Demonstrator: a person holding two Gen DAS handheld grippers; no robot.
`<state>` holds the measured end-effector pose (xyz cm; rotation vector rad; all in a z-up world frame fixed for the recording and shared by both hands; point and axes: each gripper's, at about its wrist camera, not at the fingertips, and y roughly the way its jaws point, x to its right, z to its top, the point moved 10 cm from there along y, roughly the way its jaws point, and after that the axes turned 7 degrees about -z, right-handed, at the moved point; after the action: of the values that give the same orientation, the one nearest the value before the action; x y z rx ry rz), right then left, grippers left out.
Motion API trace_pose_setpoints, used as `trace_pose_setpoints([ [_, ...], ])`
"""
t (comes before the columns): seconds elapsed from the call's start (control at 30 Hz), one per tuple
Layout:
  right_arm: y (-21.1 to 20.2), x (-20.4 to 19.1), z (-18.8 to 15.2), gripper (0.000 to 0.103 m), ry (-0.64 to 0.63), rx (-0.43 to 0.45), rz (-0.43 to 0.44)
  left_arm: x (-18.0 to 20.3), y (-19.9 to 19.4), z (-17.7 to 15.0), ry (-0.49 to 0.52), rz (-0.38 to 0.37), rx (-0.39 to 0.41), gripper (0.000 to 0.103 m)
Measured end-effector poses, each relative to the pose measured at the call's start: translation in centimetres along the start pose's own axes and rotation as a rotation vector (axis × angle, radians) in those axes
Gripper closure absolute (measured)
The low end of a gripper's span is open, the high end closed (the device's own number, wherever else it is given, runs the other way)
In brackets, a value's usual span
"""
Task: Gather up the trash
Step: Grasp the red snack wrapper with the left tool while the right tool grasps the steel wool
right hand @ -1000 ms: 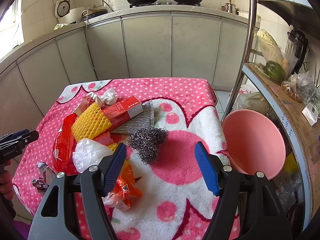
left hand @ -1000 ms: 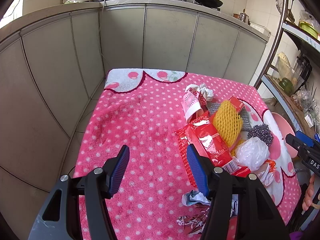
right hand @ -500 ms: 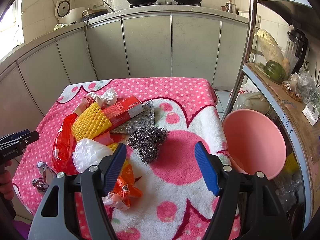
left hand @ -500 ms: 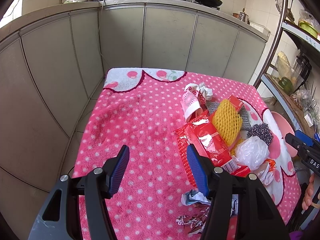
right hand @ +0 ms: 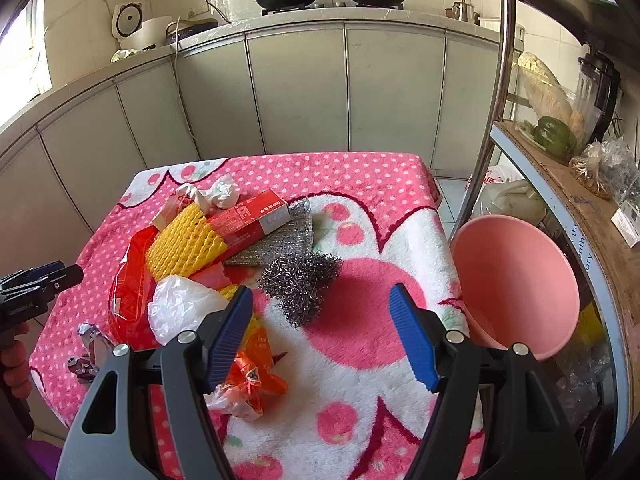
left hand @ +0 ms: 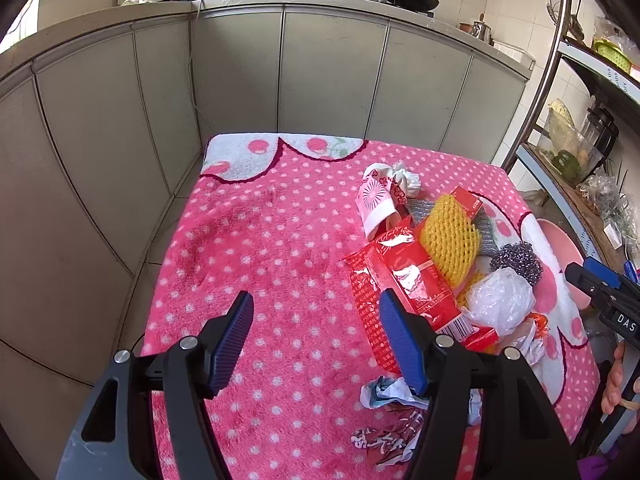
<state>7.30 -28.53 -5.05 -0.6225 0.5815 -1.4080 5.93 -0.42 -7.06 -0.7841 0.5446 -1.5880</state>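
Both grippers gape empty: left gripper [left hand: 316,336] over bare blanket [left hand: 260,248], right gripper [right hand: 322,334] above steel scrubber [right hand: 300,280] (springy); risk: snagging neighbouring plastic bag [right hand: 180,306], missing pink basin [right hand: 516,280]

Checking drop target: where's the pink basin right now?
In the right wrist view, the pink basin sits off the table's right edge, beside the metal shelf rack, just right of the open right gripper.
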Motion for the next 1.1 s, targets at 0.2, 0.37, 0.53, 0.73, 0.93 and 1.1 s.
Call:
trace_pose_setpoints([
  [0.2, 0.3, 0.1, -0.1, 0.032, 0.004, -0.007, 0.024, 0.4, 0.6, -0.6, 0.012, -0.090, -0.064, 0.036],
  [0.37, 1.0, 0.0, -0.7, 0.032, 0.011, -0.041, 0.070, 1.3, 2.2, -1.5, -0.082, -0.221, -0.148, 0.036],
  [0.53, 1.4, 0.1, -0.8, 0.032, 0.019, -0.050, 0.098, 2.5, 3.8, -1.7, -0.116, -0.280, -0.198, 0.036],
  [0.73, 1.6, 0.3, -0.7, 0.032, 0.038, -0.048, 0.120, 3.1, 5.8, -1.8, -0.148, -0.305, -0.254, 0.035],
  [0.93, 2.2, 0.2, -0.8, 0.032, 0.033, -0.065, 0.127, 4.3, 6.1, -1.7, -0.145, -0.359, -0.259, 0.043],
  [1.1, 2.6, -0.1, -1.0, 0.032, 0.025, -0.078, 0.129, 5.3, 5.8, -1.4, -0.093, -0.376, -0.245, 0.070],
])
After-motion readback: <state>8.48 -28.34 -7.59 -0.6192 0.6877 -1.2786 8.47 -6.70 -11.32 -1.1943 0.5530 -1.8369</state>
